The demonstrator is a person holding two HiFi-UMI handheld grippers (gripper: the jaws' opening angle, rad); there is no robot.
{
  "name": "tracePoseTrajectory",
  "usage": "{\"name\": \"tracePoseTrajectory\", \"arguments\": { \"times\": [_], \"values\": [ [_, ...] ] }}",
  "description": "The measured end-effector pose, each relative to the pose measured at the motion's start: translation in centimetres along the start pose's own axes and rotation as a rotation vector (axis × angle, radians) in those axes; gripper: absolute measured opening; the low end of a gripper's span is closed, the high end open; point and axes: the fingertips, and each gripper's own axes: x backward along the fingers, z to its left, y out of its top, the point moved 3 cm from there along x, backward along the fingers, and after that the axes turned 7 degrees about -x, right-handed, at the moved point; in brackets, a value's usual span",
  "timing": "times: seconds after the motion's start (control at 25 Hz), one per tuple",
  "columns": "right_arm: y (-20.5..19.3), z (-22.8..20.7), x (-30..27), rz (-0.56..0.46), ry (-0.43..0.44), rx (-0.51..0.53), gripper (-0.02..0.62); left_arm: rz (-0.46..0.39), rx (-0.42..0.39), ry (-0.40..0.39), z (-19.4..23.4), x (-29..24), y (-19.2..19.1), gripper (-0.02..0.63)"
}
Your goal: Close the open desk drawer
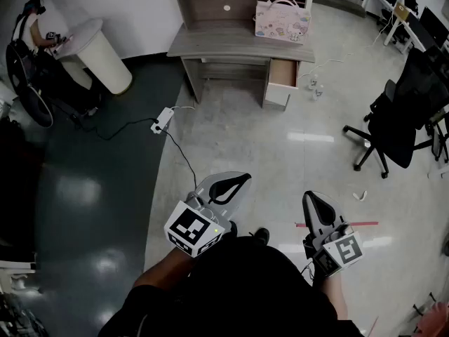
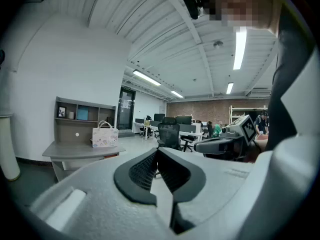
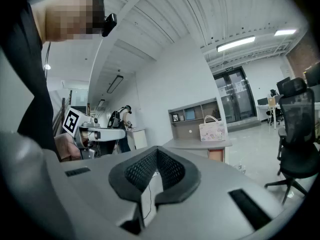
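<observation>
Far across the floor stands a grey desk (image 1: 224,42) with a shelf unit and a pink gift bag (image 1: 282,20) on top. Its drawer (image 1: 283,74) on the right side is pulled out, with the wooden inside showing. Both grippers are held low near the person's body, several steps from the desk. The left gripper (image 1: 242,178) is shut with nothing in it, and so is the right gripper (image 1: 309,197). The left gripper view shows its shut tips (image 2: 157,152) with the desk (image 2: 80,151) behind. In the right gripper view, beyond its tips (image 3: 157,151), the drawer (image 3: 216,155) shows under the desk.
A black office chair (image 1: 401,121) stands at the right. A power strip (image 1: 162,120) with a cable lies on the floor left of the desk. A white round column (image 1: 97,52) and a seated person (image 1: 28,30) are at the far left. Small bottles (image 1: 316,86) sit by the drawer.
</observation>
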Motion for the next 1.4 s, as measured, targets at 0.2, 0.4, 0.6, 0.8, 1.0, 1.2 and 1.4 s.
{"name": "tracePoseTrajectory", "arguments": {
  "times": [0.2, 0.4, 0.6, 0.8, 1.0, 1.2, 1.4],
  "values": [
    [0.1, -1.2, 1.6, -0.003, -0.004, -0.012, 0.011, 0.0, 0.001, 0.008, -1.1, -0.9, 0.4, 0.008],
    [0.1, -2.3, 3.2, 0.012, 0.04, -0.022, 0.011, -0.008, 0.002, 0.015, -2.7, -2.3, 0.9, 0.008],
    [-0.2, -3.4, 4.3, 0.026, 0.061, -0.036, 0.012, -0.017, 0.04, 0.031, -3.9, -3.4, 0.5, 0.008],
    [-0.5, -4.4, 3.6, 0.025, 0.072, -0.088, 0.012, -0.014, 0.052, 0.038, -3.5, -4.5, 0.3, 0.008],
    [-0.5, -6.0, 0.9, 0.045, 0.073, -0.12, 0.012, -0.008, 0.074, 0.045, -0.8, -5.9, -0.5, 0.008],
    [0.2, -8.5, -4.1, 0.049, 0.07, -0.169, 0.012, -0.022, 0.103, 0.049, 4.6, -9.3, -1.4, 0.008],
    [1.5, -12.5, -11.8, 0.085, 0.034, -0.127, 0.012, -0.038, 0.105, 0.036, 12.2, -13.7, -1.6, 0.008]
  ]
}}
